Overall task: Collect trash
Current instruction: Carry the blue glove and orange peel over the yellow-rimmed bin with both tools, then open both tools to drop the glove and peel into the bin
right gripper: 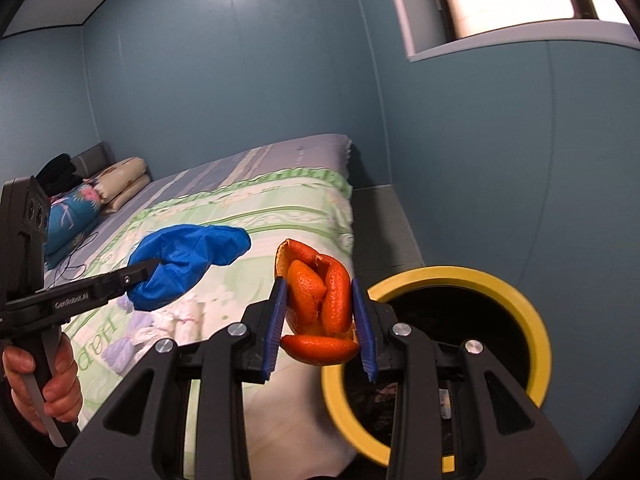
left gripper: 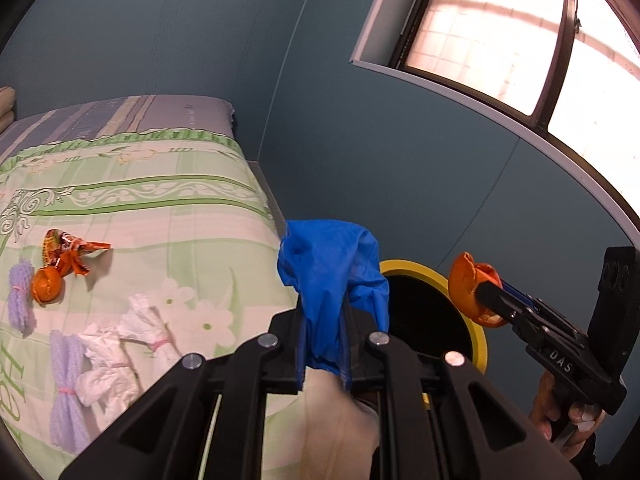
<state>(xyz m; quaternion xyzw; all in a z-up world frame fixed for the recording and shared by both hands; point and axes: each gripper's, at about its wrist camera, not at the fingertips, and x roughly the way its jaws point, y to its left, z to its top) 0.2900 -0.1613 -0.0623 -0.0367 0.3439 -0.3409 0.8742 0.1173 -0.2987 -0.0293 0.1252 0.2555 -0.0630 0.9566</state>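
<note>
My left gripper point(left gripper: 324, 312) is shut on a crumpled blue plastic bag point(left gripper: 332, 280), which bulges above the jaws at the bed's edge; the same blue plastic bag point(right gripper: 188, 268) shows in the right wrist view. My right gripper point(right gripper: 320, 308) is shut on an orange peel point(right gripper: 320, 304), held just left of the yellow-rimmed bin point(right gripper: 536, 332). In the left wrist view the orange peel point(left gripper: 468, 288) hangs over the yellow-rimmed bin point(left gripper: 416, 272), whose inside is dark.
On the green flowered bedspread point(left gripper: 160, 208) lie another orange peel point(left gripper: 47, 290), an orange snack wrapper point(left gripper: 72, 248), white crumpled tissues point(left gripper: 120, 344) and lilac yarn bundles point(left gripper: 64, 392). Pillows point(right gripper: 120, 184) sit at the bed's head. A blue wall and a window point(left gripper: 520, 40) stand behind the bin.
</note>
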